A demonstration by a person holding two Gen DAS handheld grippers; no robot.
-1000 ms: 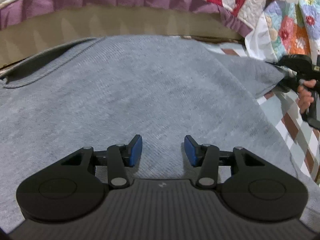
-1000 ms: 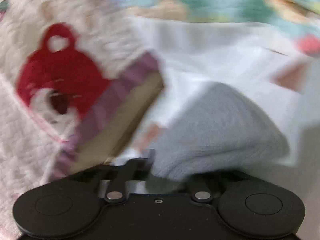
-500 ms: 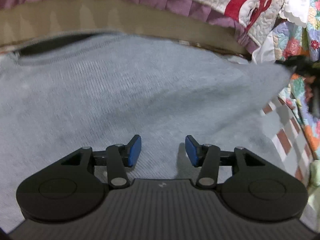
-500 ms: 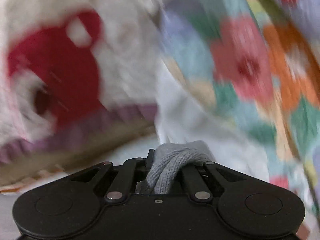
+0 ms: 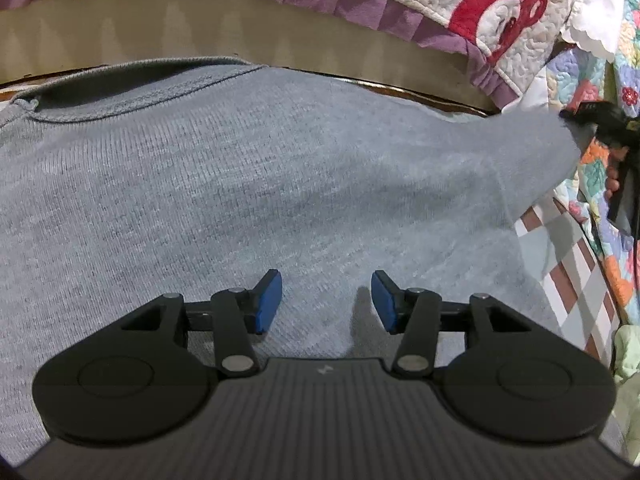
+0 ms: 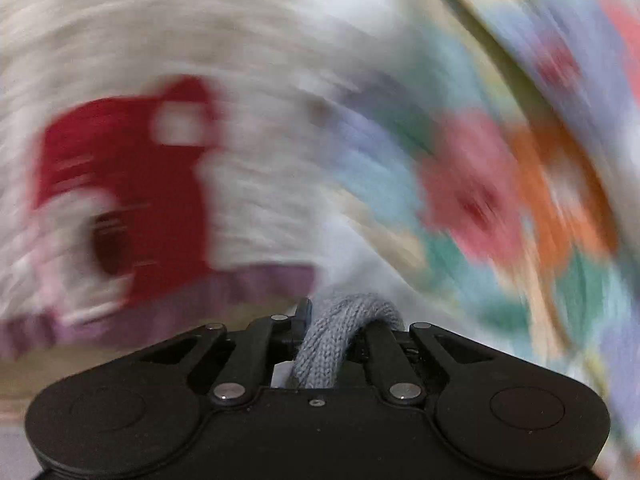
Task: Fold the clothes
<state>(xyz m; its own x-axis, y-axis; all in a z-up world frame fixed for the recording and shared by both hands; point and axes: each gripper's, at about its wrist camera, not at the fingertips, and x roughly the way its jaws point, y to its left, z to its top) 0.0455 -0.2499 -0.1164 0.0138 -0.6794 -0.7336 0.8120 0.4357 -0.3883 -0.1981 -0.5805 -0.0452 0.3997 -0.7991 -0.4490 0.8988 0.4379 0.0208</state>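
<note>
Grey knit sweater (image 5: 248, 184) spread flat over most of the near surface, neckline (image 5: 132, 84) at far left, front still broad and unfolded. Right edge of the garment (image 5: 548, 136) lifted off the checked cloth (image 5: 568, 264) and drawn up to a point at far right, pinched there by the right gripper (image 5: 592, 116), with a person's fingers (image 5: 612, 184) just visible on its handle. From that gripper's own camera: right gripper (image 6: 336, 332) clamped nearly closed on a bunched roll of grey knit (image 6: 340, 340); jaws just eased a shade wider, fabric between them regardless. Background there smeared by blur, only a red motif on a cream quilt (image 6: 132, 184) and floral patches (image 6: 480, 188) readable as shapes.

Left gripper (image 5: 326, 300) poised low over the sweater's near middle, blue pads (image 5: 268, 300) roughly half apart, nothing between them, apparently not pressing the cloth.

Judged from this: fold barely begun. Garment laid out, first side lifted and apparently ready to carry across the body; crossing over, second side, and final halving all still to do.

No readable writing or brand on the sweater. Only a small pale mark (image 5: 322, 371) on the left gripper's ribbed body, too small to make out.
</note>
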